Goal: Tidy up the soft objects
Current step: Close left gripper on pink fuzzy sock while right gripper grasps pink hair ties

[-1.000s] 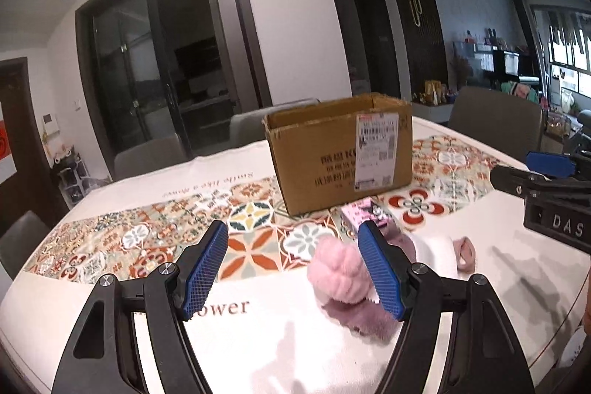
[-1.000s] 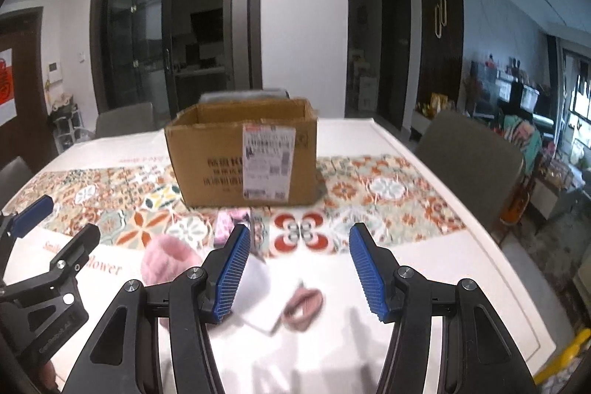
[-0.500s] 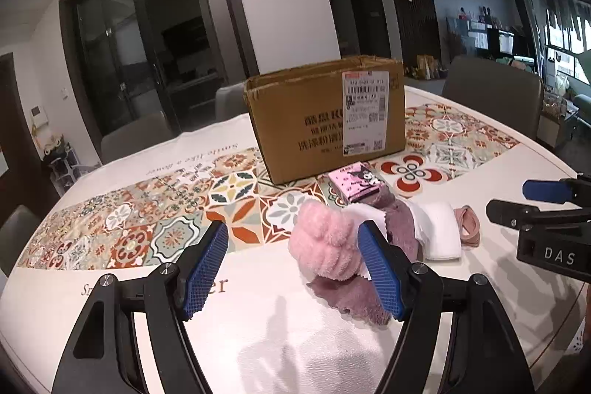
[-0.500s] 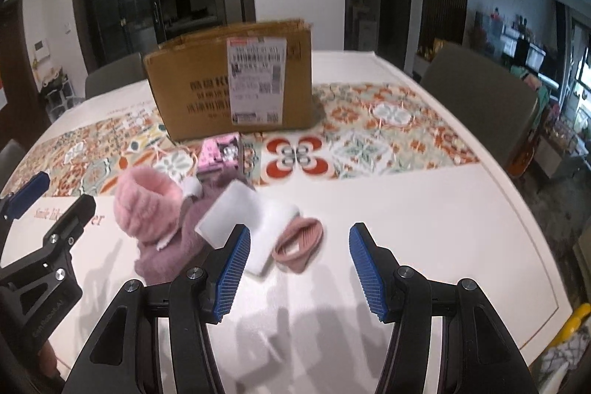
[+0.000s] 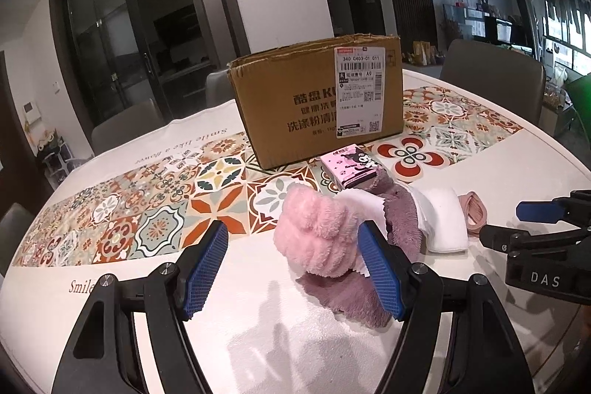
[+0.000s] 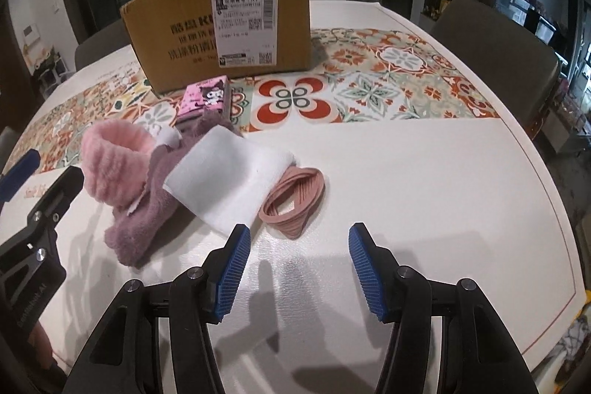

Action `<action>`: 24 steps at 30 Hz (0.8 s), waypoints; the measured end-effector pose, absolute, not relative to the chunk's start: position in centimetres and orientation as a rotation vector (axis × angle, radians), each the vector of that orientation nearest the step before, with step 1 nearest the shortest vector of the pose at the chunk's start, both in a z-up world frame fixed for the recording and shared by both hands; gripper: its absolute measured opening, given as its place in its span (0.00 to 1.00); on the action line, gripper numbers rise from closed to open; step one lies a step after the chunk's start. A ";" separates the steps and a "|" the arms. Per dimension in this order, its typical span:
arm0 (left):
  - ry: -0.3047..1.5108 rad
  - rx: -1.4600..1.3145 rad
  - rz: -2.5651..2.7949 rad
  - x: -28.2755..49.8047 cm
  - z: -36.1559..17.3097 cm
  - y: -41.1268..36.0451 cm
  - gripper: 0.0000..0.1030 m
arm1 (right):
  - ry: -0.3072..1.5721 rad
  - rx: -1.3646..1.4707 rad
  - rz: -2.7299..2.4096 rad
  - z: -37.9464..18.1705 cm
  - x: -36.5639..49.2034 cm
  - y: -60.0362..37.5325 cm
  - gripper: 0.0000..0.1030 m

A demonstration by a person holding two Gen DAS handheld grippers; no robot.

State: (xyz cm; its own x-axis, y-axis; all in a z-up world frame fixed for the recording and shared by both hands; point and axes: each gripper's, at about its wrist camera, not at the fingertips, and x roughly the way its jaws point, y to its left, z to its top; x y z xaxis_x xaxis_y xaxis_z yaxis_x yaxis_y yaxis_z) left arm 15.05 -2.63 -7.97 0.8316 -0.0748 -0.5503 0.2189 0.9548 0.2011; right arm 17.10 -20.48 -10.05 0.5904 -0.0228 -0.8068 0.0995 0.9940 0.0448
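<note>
Since a second ago both grippers have dipped toward the surface point(image 6: 424, 172), so the soft pile sits larger and nearer in both views; the fingers stand as wide as before. The left gripper point(image 5: 293, 268) hangs released and empty, its right finger point(image 5: 378, 276) in front of the pink sock point(image 5: 317, 235) and purple sock point(image 5: 402, 224). The right gripper point(image 6: 295, 270) is likewise released and empty, above bare surface just short of the white cloth point(image 6: 229, 180) and hair band point(image 6: 293, 196). Only the right view shows the band whole. Behind lie the tissue pack point(image 6: 205, 96) and the box point(image 6: 221, 24).
</note>
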 end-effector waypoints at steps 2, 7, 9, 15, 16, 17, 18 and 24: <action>0.576 0.265 -0.158 15.3 -8.2 -2.7 0.70 | 0.943 0.086 -0.068 -10.3 17.3 -20.5 0.55; 0.585 0.272 -0.164 15.8 -8.5 -3.0 0.70 | 0.960 0.085 -0.069 -11.0 18.0 -20.7 0.55; 0.588 0.274 -0.166 16.0 -8.6 -3.1 0.70 | 0.965 0.084 -0.066 -11.2 18.2 -20.8 0.53; 0.589 0.272 -0.179 16.5 -8.7 -3.3 0.70 | 0.972 0.079 -0.051 -11.7 18.8 -20.7 0.50; 0.588 0.272 -0.181 16.6 -8.7 -3.3 0.70 | 0.971 0.078 -0.046 -11.7 18.9 -20.7 0.49; 0.590 0.272 -0.184 16.7 -8.8 -3.4 0.70 | 0.971 0.075 -0.042 -11.8 19.0 -20.6 0.48; 0.593 0.272 -0.185 16.8 -8.9 -3.4 0.70 | 0.972 0.071 -0.041 -11.9 19.1 -20.6 0.48; 0.616 0.269 -0.203 17.7 -9.4 -3.7 0.70 | 0.967 0.068 -0.034 -12.1 19.7 -20.7 0.42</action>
